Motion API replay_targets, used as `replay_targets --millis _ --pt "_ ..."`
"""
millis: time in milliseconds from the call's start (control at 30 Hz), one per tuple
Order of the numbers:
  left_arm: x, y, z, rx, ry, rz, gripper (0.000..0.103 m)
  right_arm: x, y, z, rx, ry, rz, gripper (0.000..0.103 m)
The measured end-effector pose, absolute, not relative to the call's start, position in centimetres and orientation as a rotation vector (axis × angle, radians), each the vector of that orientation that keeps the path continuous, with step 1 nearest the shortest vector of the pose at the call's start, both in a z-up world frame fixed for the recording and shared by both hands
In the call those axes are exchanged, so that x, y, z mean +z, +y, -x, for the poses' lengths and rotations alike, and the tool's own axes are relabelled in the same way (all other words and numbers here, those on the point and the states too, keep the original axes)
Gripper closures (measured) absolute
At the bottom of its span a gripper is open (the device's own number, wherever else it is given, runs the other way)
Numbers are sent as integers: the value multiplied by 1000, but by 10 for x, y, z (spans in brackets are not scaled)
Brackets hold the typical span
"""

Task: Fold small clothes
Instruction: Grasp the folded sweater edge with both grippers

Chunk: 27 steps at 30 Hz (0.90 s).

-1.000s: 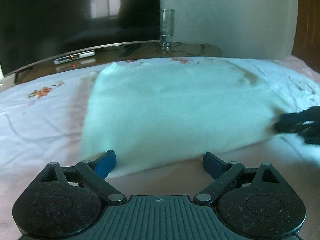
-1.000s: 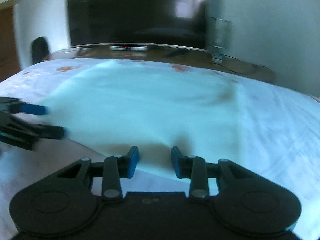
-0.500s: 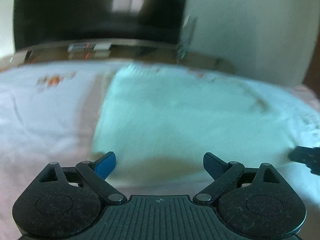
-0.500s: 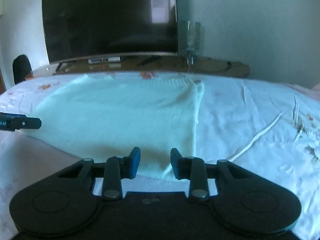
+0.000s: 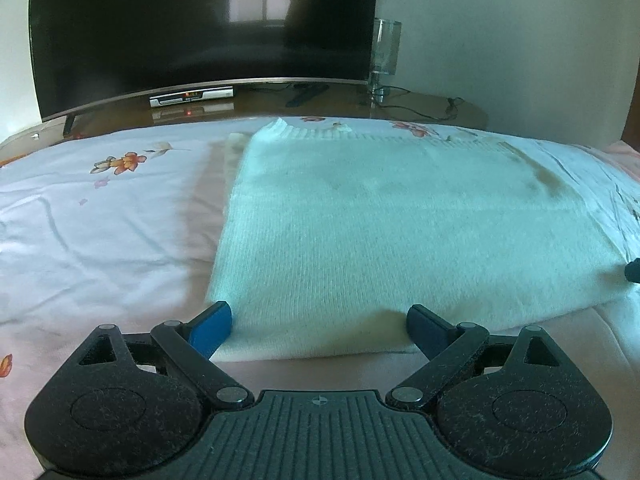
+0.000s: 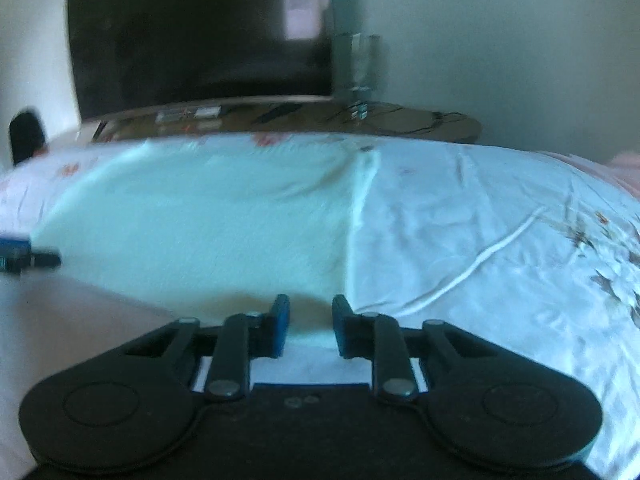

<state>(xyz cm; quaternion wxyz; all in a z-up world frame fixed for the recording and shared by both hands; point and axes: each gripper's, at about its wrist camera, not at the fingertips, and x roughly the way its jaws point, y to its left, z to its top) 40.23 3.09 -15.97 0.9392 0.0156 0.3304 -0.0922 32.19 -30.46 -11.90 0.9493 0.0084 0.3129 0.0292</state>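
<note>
A pale mint knitted garment (image 5: 400, 220) lies folded flat on the bed; it also shows in the right wrist view (image 6: 192, 232). My left gripper (image 5: 319, 320) is wide open at the garment's near left corner, its fingers astride the near edge. My right gripper (image 6: 307, 320) is partly open and empty at the garment's near right corner, with the cloth edge between and just beyond the fingers. The left gripper's tips (image 6: 24, 254) show at the left edge of the right wrist view.
The bed has a white floral sheet (image 5: 80, 208) with creases on the right (image 6: 500, 248). Behind it stand a dark TV (image 5: 192, 24), a set-top box (image 5: 191, 96) and a glass (image 5: 386, 56) on a wooden stand. The right wrist view is blurred.
Both grippers shifted their aim across the garment and came nearer its near edge. The garment stays flat. Neither jaw changed its opening.
</note>
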Motion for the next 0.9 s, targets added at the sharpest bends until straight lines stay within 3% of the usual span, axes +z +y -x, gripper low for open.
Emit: replay_targets --millis 200,267,533,667,767,900 --pt "-163 38 -399 -144 666 -13 9 -133 -312 -325 48 674 -35 78" --pt "-166 47 -402 -106 688 15 4 -134 -311 -323 42 666 -9 76" --pt "-158 64 -394 -62 729 65 4 -129 -310 -323 10 672 -5 70" --pt "-147 70 -371 -66 711 102 4 -111 -314 -306 9 640 -54 73" --pt "-140 68 -361 -91 706 117 4 -99 -313 -296 53 613 -111 87" --pt "-137 66 -355 -103 698 147 4 -86 -300 -293 90 595 -135 92"
